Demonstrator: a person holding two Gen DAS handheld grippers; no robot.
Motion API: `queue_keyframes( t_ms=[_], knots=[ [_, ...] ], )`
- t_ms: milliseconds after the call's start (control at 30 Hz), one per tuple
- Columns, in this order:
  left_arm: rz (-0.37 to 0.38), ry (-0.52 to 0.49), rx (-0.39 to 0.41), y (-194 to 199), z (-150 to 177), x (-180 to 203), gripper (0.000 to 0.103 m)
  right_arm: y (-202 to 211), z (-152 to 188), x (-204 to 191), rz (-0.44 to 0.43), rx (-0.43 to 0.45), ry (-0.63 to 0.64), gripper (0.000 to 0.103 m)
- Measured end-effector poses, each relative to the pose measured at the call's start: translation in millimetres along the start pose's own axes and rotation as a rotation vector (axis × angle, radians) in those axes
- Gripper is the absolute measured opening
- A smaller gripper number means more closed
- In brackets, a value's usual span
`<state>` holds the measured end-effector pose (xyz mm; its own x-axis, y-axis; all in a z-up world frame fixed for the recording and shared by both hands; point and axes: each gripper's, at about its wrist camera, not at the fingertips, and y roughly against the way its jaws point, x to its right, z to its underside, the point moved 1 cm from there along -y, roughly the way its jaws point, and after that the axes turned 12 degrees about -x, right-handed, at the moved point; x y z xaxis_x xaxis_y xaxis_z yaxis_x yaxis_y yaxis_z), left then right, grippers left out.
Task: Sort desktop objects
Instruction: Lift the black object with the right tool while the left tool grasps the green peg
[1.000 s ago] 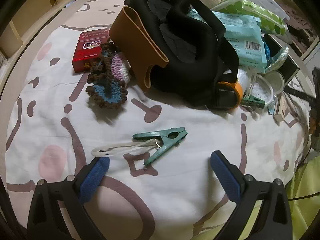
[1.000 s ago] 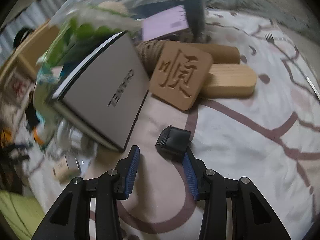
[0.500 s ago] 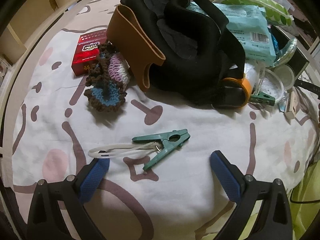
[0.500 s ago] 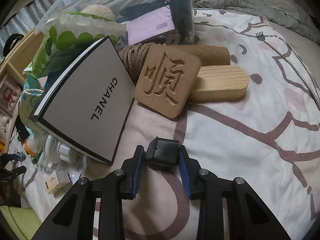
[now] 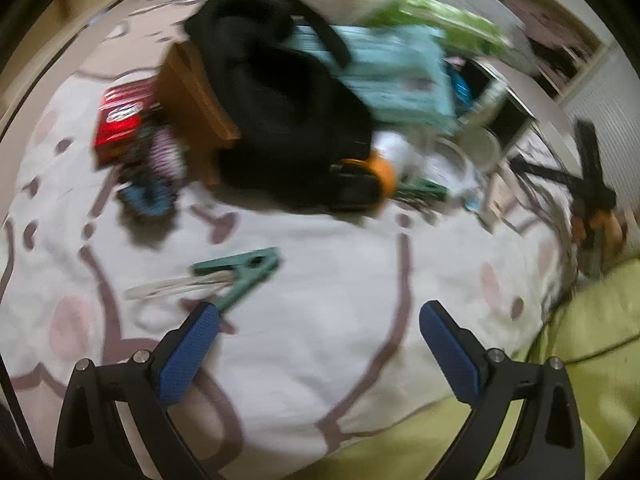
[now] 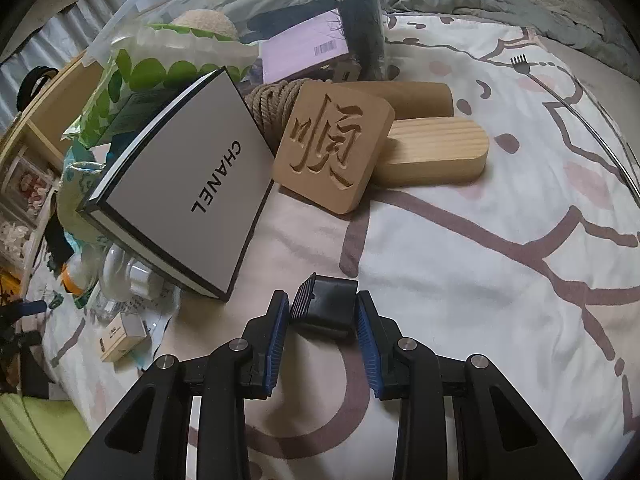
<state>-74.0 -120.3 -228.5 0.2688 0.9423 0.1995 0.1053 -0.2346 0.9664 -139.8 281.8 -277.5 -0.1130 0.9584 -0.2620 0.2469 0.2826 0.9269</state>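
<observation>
In the right wrist view my right gripper (image 6: 323, 312) is shut on a small black ribbed cap (image 6: 326, 306), held just above the patterned sheet (image 6: 500, 280). In the blurred left wrist view my left gripper (image 5: 316, 320) is open and empty over the sheet. A green clothespin (image 5: 240, 276) with a white loop lies just past its left fingertip (image 5: 202, 320).
Right view: a white CHANEL box (image 6: 188, 208), a carved wooden tile (image 6: 332, 152), a wooden block (image 6: 436, 152), a rope coil (image 6: 272, 100). Left view: a black bag (image 5: 288, 120) with a tan flap, a red box (image 5: 118, 124), a crochet piece (image 5: 152, 176), teal packets (image 5: 400, 80), green fabric (image 5: 580, 360).
My right gripper closed on the black cap and lifted it slightly. My left gripper swung right, so the scene is blurred and the clothespin now lies by its left finger.
</observation>
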Motion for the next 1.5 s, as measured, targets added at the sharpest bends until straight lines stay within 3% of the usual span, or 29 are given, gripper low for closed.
queue_keyframes(
  t_ms=[133,267,400,500,733,800,1000,1133,1333,1500],
  knots=[
    [-0.053,-0.010,-0.008,-8,0,-4,0.100,9,5,1,-0.005,0.013,0.008,0.034],
    [-0.007,-0.037,0.010,-14,3,15,0.100,23,9,12,-0.019,0.047,-0.023,0.034],
    [0.021,-0.070,-0.055,-47,-5,20,0.100,28,10,15,-0.041,0.056,-0.058,0.034],
    [-0.018,-0.011,-0.093,-58,-7,9,0.100,22,5,5,-0.042,0.021,-0.026,0.034],
    [-0.050,0.086,-0.065,-45,-10,-19,0.101,7,15,-28,0.041,-0.078,0.189,0.034],
    [-0.091,0.092,-0.058,-44,-11,-19,0.101,4,18,-35,0.056,-0.091,0.231,0.034],
    [-0.152,0.136,-0.046,-42,-16,-24,0.100,0,18,-32,0.059,-0.101,0.232,0.034],
    [-0.195,0.169,-0.044,-43,-23,-28,0.086,1,19,-28,0.055,-0.103,0.225,0.034],
    [-0.205,0.226,-0.028,-42,-32,-34,0.077,0,20,-24,0.049,-0.103,0.225,0.034],
    [-0.220,0.246,-0.009,-38,-36,-37,0.053,1,21,-18,0.046,-0.099,0.210,0.034]
  ],
)
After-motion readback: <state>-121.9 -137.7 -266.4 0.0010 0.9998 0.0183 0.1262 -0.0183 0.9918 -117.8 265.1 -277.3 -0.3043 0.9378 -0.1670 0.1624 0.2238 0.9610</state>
